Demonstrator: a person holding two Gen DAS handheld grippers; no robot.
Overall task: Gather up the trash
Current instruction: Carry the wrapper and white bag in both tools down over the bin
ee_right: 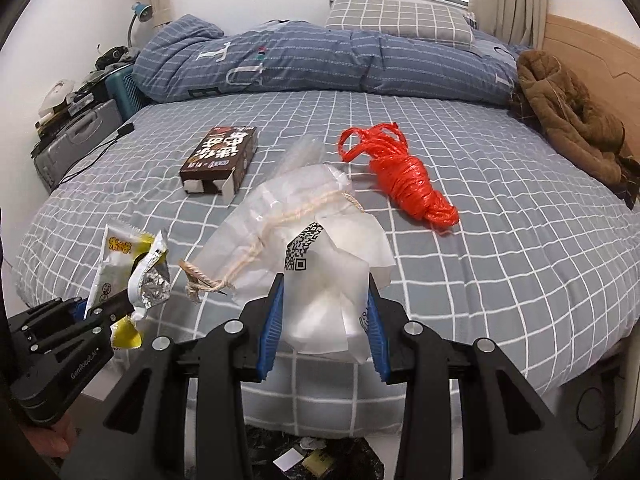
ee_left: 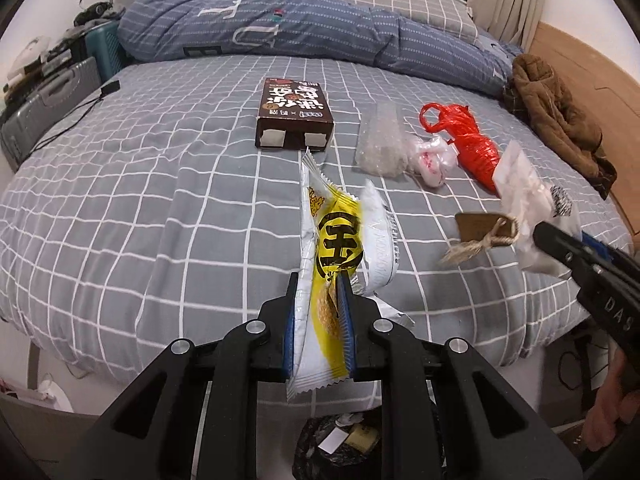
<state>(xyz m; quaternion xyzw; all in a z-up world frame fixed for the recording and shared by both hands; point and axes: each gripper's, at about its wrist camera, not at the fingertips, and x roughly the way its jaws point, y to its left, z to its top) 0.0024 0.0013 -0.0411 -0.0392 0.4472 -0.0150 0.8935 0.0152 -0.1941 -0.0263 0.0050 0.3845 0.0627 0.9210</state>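
My left gripper (ee_left: 317, 284) is shut on a yellow and white snack wrapper (ee_left: 336, 240), which stands up from the jaws above the bed's near edge. My right gripper (ee_right: 326, 282) is shut on a crumpled translucent plastic bag (ee_right: 304, 216) that has a QR label, a string and a paper tag. In each wrist view the other gripper also shows: the right gripper (ee_left: 540, 234) and the left gripper (ee_right: 128, 304). On the grey checked bed (ee_right: 520, 240) lie a brown snack box (ee_left: 294, 114), a bubble-wrap bag (ee_left: 380, 140), a small white and pink bag (ee_left: 432, 156) and a twisted red plastic bag (ee_right: 404, 176).
A bin lined with a black bag (ee_left: 340, 444) holds trash on the floor below the grippers. A blue quilt (ee_right: 320, 60) and a pillow (ee_right: 400, 20) lie at the back. A brown coat (ee_right: 572, 120) sits by the wooden headboard. A grey suitcase (ee_left: 48, 100) stands at the left.
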